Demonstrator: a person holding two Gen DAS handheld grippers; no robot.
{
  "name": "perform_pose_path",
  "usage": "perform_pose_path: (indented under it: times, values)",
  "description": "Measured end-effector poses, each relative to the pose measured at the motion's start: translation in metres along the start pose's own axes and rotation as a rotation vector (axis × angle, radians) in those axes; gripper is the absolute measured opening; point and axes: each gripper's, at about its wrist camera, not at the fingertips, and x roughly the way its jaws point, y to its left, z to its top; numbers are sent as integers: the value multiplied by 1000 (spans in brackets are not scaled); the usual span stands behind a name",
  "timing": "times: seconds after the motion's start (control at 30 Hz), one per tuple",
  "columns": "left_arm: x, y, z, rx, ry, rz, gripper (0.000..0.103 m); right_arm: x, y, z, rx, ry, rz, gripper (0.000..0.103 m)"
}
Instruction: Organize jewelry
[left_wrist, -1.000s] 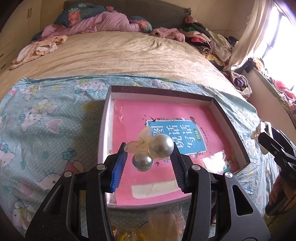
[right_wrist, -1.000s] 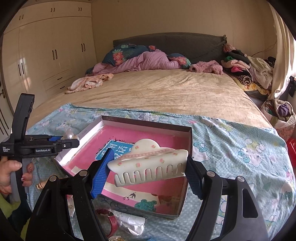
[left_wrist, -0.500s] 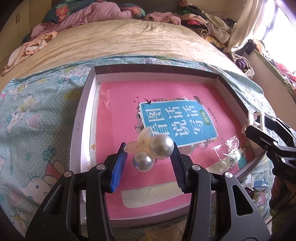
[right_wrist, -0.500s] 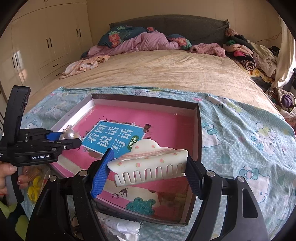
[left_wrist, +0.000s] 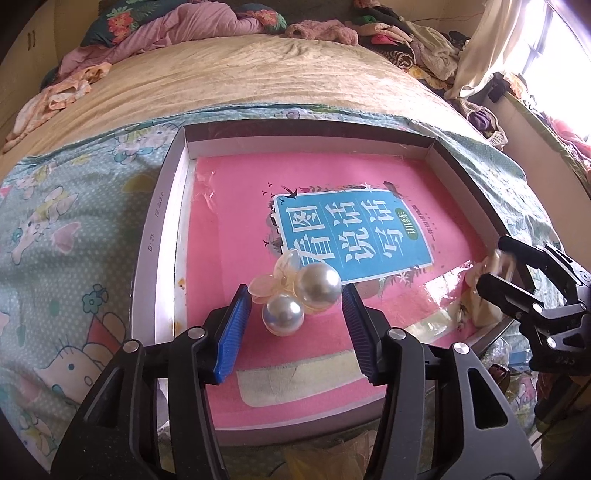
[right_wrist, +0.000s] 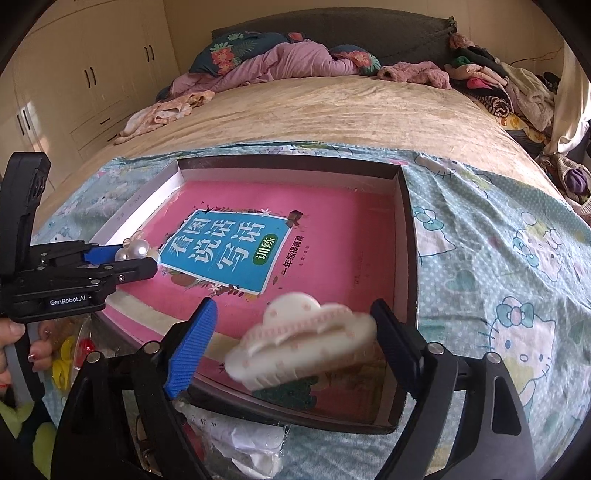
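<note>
Pearl clip (left_wrist: 301, 295): two grey-white pearls, one larger, joined to a translucent cream flower. It sits between my left jaws, which are opening, with gaps on both sides, over the box's (left_wrist: 162, 236) pink floor. Claw clip (right_wrist: 303, 341): cream, pink-dotted, cloud-shaped, teeth down, blurred, tilted, between my opening right jaws, clear of the left pad, at the box's near right corner.

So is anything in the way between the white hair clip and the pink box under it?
Nothing visible. The white hair clip sits blurred between the right gripper's opening fingers, above the near corner of the pink box. That corner shows nothing else lying in it.
</note>
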Motion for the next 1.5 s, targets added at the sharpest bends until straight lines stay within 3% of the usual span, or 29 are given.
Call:
perform_pose_path:
  times: [0.1, 0.27, 0.33, 0.43, 0.6, 1.1, 1.5]
  values:
    - [-6, 0, 1, -6, -10, 3, 53, -10, 1, 0, -8, -14, -6, 88]
    - [-20, 4, 0, -31, -33, 2, 60, -33, -1, 0, 3, -55, -5, 88]
    - [-28, 6, 0, -44, -44, 6, 72, -42, -2, -1, 10, -70, -4, 88]
    - [-41, 8, -1, -56, -69, 12, 83, -59, -2, -1, 17, -103, -13, 97]
    - [-65, 11, -2, -82, -106, -1, 93, -83, 0, -1, 23, -145, -6, 98]
    - [-128, 16, -17, -123, -210, -12, 93, -141, 22, -4, -19, -237, 0, 98]
    - [-157, 15, -34, -119, -247, -9, 93, -166, 38, -17, -45, -252, 14, 98]
